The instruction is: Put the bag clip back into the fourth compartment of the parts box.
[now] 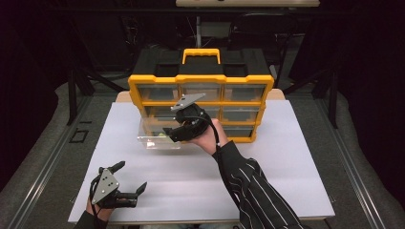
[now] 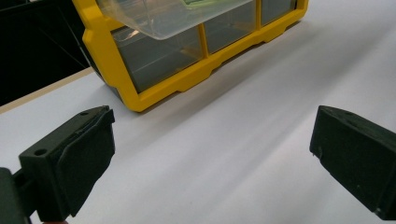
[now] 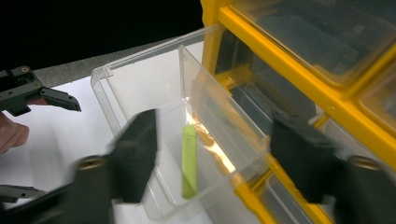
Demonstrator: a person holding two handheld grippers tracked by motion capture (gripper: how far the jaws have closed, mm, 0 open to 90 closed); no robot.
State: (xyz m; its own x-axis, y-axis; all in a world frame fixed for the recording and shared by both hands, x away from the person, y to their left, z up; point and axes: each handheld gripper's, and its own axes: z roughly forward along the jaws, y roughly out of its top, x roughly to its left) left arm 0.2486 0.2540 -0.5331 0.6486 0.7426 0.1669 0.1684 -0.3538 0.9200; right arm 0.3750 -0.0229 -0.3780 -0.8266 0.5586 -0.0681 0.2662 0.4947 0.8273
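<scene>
scene: a yellow organizer (image 1: 200, 90) with clear drawers is standing at the far side of a white table (image 1: 286, 191); one clear drawer (image 1: 160, 136) is sticking out of its left column toward the near-left.
thing in hand: a green stick (image 3: 188, 161) is lying on the floor of the pulled-out drawer (image 3: 140, 88), just beside the drawer's inner clear wall.
long axis: in the right gripper view the green stick is running near to far along the drawer, roughly in line with the way the right gripper (image 3: 212, 163) is pointing.
direction from the tongs: the stick is sitting directly between and below the two right jaws, slightly toward the left one.
right tongs: the jaws are standing apart over the drawer, one on each side of the stick, pressing on nothing; they look blurred.
left tongs: the left gripper (image 1: 129, 179) is resting at the near-left of the table, jaws wide apart and holding nothing; in the left gripper view (image 2: 210, 154) it is facing the organizer (image 2: 187, 79) from well away.
nearer hand: the right hand (image 1: 210, 136) is right at the drawer, while the left is staying well apart from it.
judgement: the coming move is likely turning on the right gripper, either drawing back clear of the drawer walls or pushing the drawer in.
</scene>
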